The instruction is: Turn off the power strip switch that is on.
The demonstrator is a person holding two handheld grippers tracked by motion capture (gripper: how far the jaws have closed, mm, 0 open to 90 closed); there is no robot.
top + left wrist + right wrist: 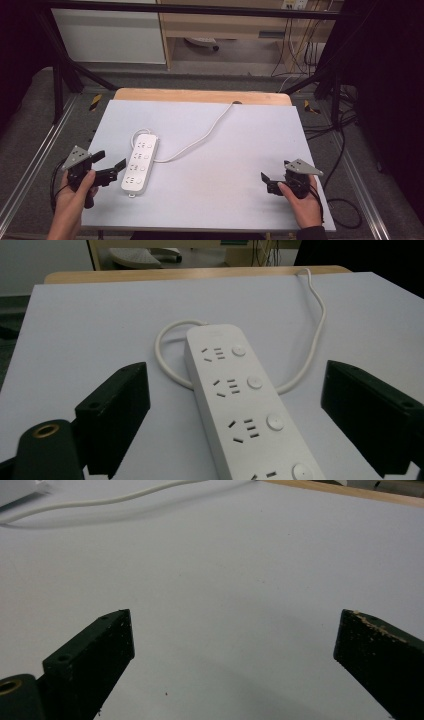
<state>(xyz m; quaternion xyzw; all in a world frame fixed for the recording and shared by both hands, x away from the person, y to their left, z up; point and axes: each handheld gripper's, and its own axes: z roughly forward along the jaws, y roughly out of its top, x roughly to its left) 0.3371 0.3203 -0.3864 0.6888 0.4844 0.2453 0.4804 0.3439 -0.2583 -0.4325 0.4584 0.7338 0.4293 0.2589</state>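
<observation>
Power strip (139, 163) beside left gripper (113, 163), fingers (116, 415) apart

Grey floor (30, 130) surrounds the pale surface (240, 150); wooden shelving (225, 25) top centre, cables (300, 45) hanging upper right.

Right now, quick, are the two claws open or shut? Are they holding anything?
Left gripper: open, holding nothing, jaws spread on either side of the white power strip ahead.
Right gripper: open, holding nothing, above the bare white table top.
</observation>
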